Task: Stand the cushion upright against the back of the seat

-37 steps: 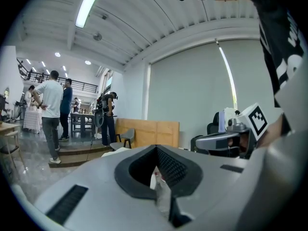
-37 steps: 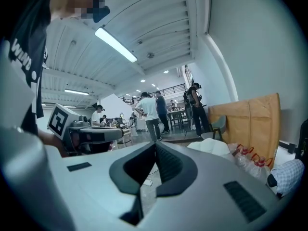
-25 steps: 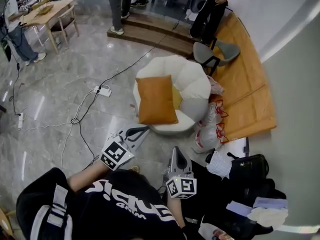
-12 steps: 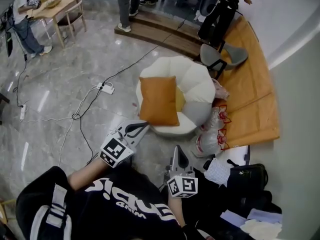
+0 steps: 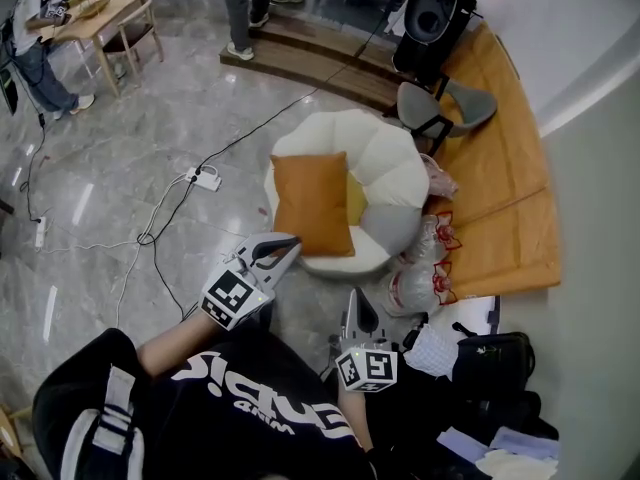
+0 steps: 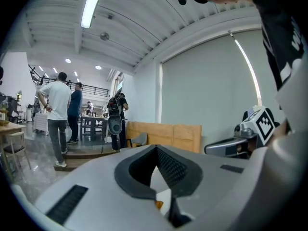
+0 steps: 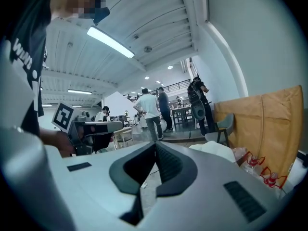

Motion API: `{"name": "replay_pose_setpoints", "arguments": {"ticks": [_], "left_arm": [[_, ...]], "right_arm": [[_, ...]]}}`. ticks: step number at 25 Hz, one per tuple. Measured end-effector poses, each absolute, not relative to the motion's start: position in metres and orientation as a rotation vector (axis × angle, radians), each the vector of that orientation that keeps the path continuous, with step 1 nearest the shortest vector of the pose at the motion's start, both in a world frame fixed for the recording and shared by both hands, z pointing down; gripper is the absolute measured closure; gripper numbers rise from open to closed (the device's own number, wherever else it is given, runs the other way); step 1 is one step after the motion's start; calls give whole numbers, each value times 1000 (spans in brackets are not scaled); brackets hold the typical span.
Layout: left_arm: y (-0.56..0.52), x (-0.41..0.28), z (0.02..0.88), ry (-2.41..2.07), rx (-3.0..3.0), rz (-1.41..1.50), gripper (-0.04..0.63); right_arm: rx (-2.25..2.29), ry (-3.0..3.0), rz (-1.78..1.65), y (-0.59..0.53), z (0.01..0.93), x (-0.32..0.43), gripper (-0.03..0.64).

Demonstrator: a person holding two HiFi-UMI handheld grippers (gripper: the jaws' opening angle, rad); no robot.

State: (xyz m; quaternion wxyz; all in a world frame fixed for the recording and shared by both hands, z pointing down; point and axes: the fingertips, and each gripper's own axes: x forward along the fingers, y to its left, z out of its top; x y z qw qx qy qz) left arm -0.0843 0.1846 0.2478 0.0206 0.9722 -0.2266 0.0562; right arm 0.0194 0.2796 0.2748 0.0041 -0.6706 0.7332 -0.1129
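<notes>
Nothing is done yet: the orange cushion lies flat on the white round seat, not against its back. My left claw and right claw are both closed and empty, near the seat.

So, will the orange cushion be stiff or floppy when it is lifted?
Probably soft, not stiff: the orange cushion looks plump with rounded edges. As stuffed fabric, likely light for its size. Held by one corner, it may sag.

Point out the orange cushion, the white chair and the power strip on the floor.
orange cushion (image 5: pixel 312 204), head view, middle of its face
white chair (image 5: pixel 388 160), head view, bare part of its backrest
power strip (image 5: pixel 206 179), head view, its white body
</notes>
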Motion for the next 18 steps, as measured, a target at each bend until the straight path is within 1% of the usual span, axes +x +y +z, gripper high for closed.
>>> {"name": "replay_pose_setpoints", "arguments": {"ticks": [9, 18], "left_arm": [[90, -50, 245, -677, 2989, 228, 588], [-11, -33, 239, -605, 2992, 230, 588]], "right_arm": [[-2086, 2309, -372, 185, 277, 44, 597], [-2111, 2271, -338, 74, 265, 58, 597]]}}
